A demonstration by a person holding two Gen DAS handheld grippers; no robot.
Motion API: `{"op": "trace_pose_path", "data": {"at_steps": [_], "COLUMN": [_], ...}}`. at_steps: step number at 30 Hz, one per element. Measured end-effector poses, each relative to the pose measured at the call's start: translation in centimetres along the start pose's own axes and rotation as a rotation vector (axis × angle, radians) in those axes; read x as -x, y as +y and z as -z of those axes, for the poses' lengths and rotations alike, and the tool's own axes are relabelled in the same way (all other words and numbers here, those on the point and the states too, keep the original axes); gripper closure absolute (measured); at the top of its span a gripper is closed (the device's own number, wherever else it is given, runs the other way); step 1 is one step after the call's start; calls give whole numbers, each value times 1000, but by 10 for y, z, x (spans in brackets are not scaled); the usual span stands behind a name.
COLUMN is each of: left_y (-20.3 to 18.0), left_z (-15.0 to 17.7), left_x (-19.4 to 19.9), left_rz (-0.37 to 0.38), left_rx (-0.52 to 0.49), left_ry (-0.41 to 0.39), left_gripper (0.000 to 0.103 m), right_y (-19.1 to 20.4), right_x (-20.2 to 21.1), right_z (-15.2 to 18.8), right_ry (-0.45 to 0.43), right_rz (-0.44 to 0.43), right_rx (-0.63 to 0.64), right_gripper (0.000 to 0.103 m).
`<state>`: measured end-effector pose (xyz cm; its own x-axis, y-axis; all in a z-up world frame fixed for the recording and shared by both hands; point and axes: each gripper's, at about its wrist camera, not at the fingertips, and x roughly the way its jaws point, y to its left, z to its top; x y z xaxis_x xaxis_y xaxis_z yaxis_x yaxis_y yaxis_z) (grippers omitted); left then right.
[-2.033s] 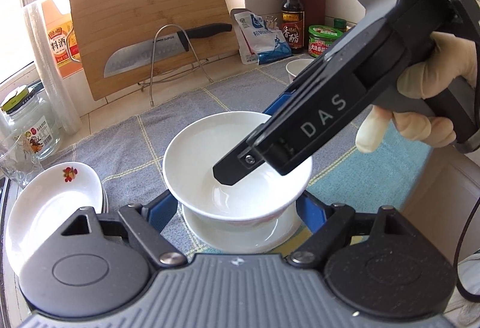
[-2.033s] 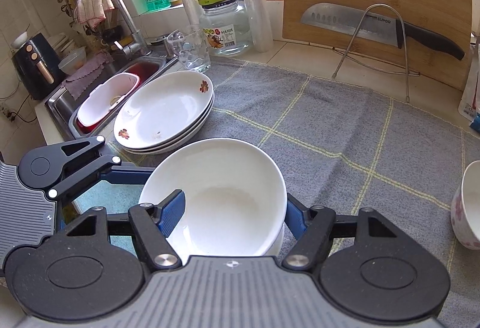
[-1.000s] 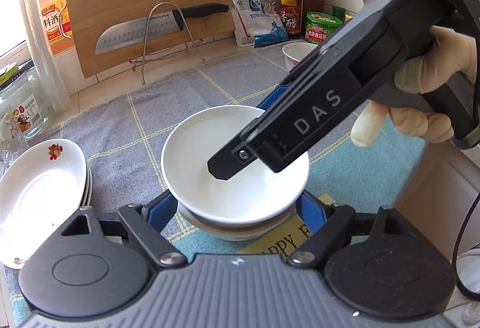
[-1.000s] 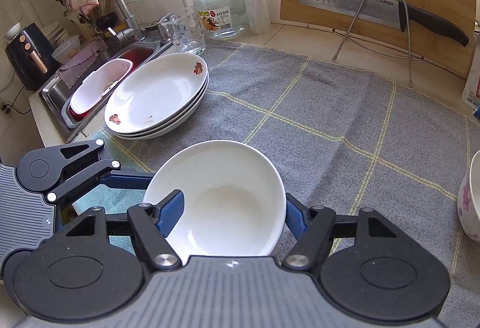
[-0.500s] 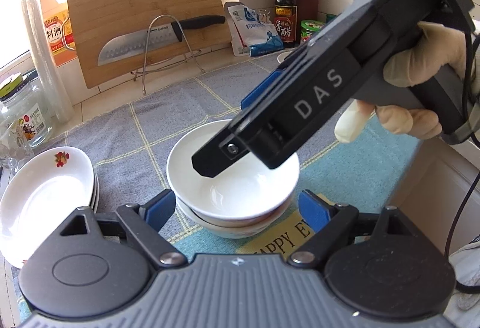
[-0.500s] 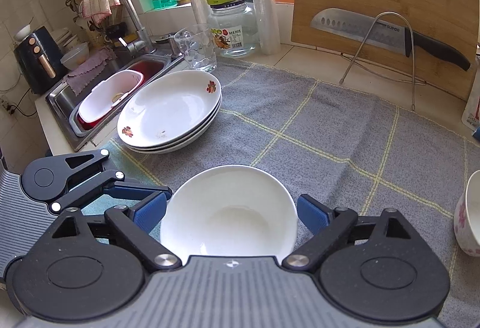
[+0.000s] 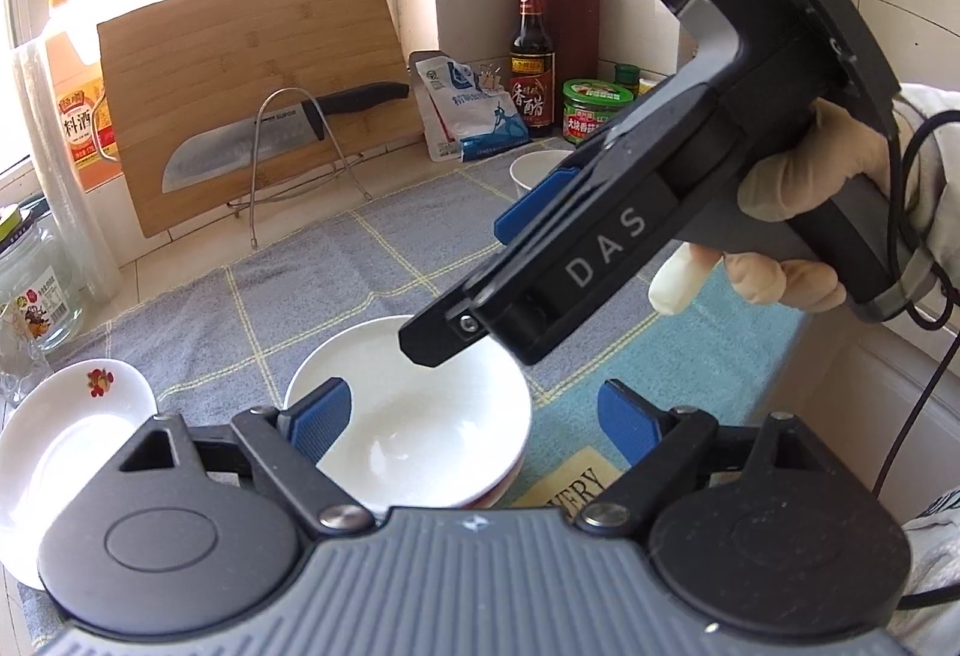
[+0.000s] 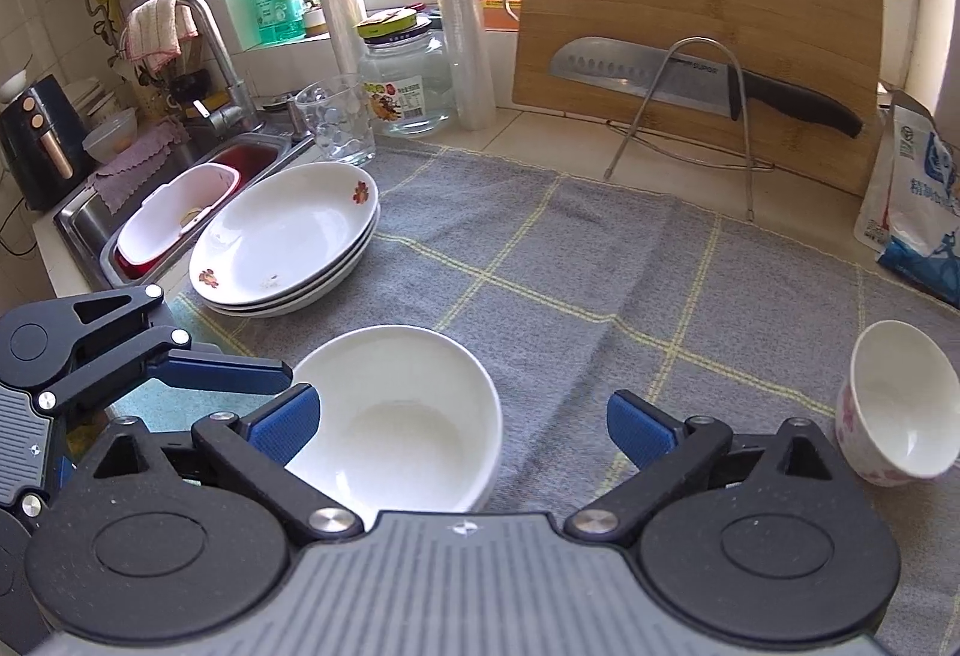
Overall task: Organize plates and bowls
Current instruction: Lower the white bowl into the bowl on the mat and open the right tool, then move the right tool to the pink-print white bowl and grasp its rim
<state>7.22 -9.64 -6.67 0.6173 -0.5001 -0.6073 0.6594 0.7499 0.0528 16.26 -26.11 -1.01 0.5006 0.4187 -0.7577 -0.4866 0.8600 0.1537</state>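
Observation:
A white bowl (image 7: 414,422) sits nested on another bowl on the grey cloth; it also shows in the right wrist view (image 8: 396,416). My left gripper (image 7: 474,416) is open, its blue pads apart, above and a little right of the bowl. My right gripper (image 8: 462,425) is open and empty, raised above the bowl's right side. A stack of white flowered plates (image 8: 288,236) lies to the left, also at the left edge of the left wrist view (image 7: 66,446). A small floral bowl (image 8: 894,404) stands at the right.
A cutting board (image 8: 696,56) with a knife (image 8: 690,83) on a wire stand leans at the back. A glass jar (image 8: 408,86), a glass cup (image 8: 336,125) and the sink (image 8: 174,194) are at back left. Bottles and a salt bag (image 7: 468,110) stand at back right.
Both grippers opened and let go of the white bowl, which now rests on the bowl beneath. Both grippers have lifted and drawn back from it.

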Motion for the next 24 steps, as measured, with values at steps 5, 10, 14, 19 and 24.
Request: {"op": "trace_pose_path", "data": {"at_steps": [5,10,14,19,24], "left_y": [-15,-35,-52,-71,-83], "left_z": [-14,-29,-39,-53,-62], "left_x": [-15,-36,-56,-87,-116], "left_rz": [21,50,51,16,-26], "left_rx": [-8,-18,-16,-5,25], "left_ry": [-19,-29,-25,-3,0], "left_gripper": [14,14,14,14,14], "right_y": [-28,-59,-85,-118,-148], "right_x": [14,26,33,37,39], "right_z": [10,20,29,37,42], "right_ry": [1,19,33,49,51], "right_rz": [70,150,184,210,213], "right_rx": [-26,-41,-48,-55,-49], "right_gripper": [0,0,0,0,0]}}
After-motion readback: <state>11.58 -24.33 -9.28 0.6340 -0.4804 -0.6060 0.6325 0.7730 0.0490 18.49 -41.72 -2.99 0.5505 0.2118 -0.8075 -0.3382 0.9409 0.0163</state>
